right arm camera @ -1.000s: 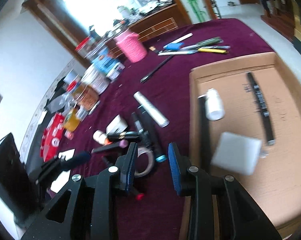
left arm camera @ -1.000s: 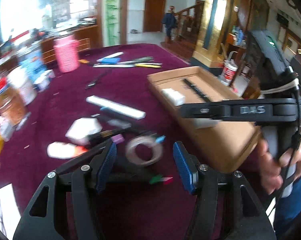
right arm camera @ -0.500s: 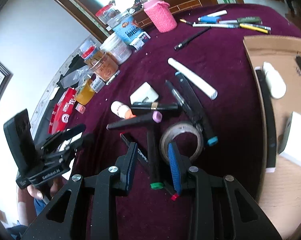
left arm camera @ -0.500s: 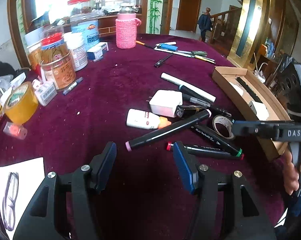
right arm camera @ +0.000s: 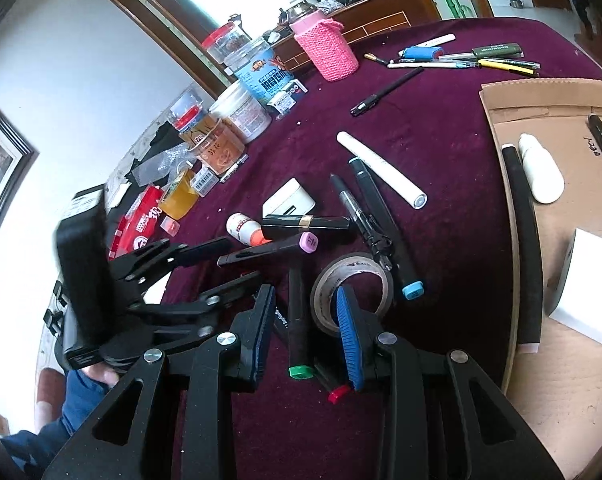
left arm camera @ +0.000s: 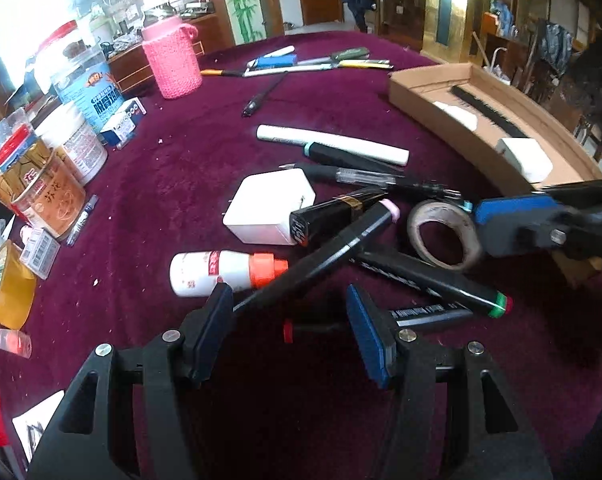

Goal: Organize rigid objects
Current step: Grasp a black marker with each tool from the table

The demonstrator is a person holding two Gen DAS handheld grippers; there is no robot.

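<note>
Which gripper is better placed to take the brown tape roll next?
Probably right. The right gripper has one pad at the brown tape roll's rim; the left gripper, jaws closing, straddles a red-capped black marker.

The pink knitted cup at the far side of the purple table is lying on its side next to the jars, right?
Not quite. The pink knitted cup stands upright, not on its side; the right wrist view shows it plainly. It is indeed at the far side of the purple table, next to the jars.

The left tool (left arm camera: 289, 328) has descended toward the pink-capped marker (left arm camera: 321, 256), jaws closing; the right tool (right arm camera: 303, 320) now straddles the green-capped marker (right arm camera: 297, 320).
</note>
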